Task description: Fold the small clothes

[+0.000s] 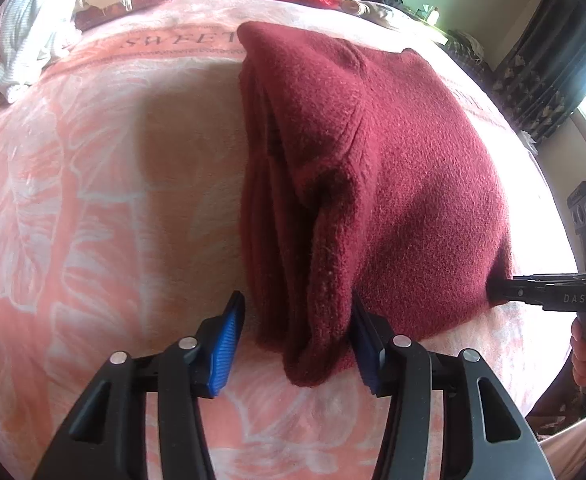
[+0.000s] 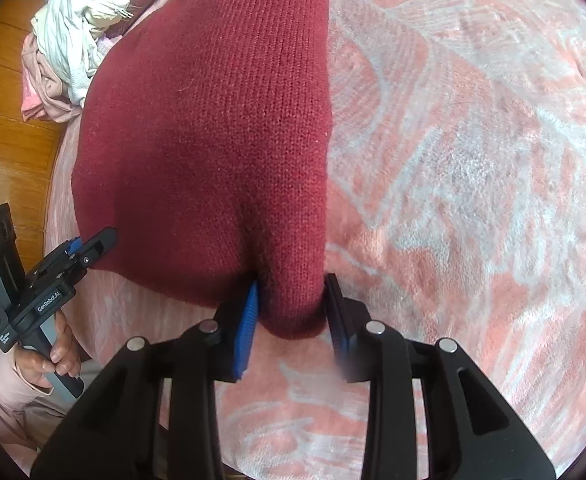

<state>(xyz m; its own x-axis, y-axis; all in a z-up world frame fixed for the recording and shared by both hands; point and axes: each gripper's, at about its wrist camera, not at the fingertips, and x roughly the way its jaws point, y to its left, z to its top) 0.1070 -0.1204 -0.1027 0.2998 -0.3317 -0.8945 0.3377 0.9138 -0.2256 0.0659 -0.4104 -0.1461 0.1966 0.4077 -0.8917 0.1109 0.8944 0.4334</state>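
A dark red knitted sweater (image 1: 373, 152) lies partly folded on a pink flowered blanket (image 1: 93, 208) that covers the bed, and you hold its near edge at both corners. Your left gripper (image 1: 299, 344) has its blue-padded fingers spread around the thick bunched corner where several layers stack up; the right pad touches the cloth, but a gap shows beside the left one, so it is not yet pinching. Your right gripper (image 2: 291, 316) sits on the other near corner, with both pads pressed against a narrower tuck of knit, so it appears closed on the sweater. In the left view it shows only as a thin black tip at the sweater's edge (image 1: 549, 292), and the grip cannot be confirmed from there. Before you lift, squeeze the left fingers fully, and take in every layer of that roll (a loose inner layer would likely slip out and spoil the fold). Then raise both corners together, level and just clear of the blanket, and carry them straight to the far edge. Keep the cloth lightly taut between your hands, since this soft knit probably sags and stretches. A heap of pale clothes (image 2: 77, 20) waits well apart at the bed's far side.
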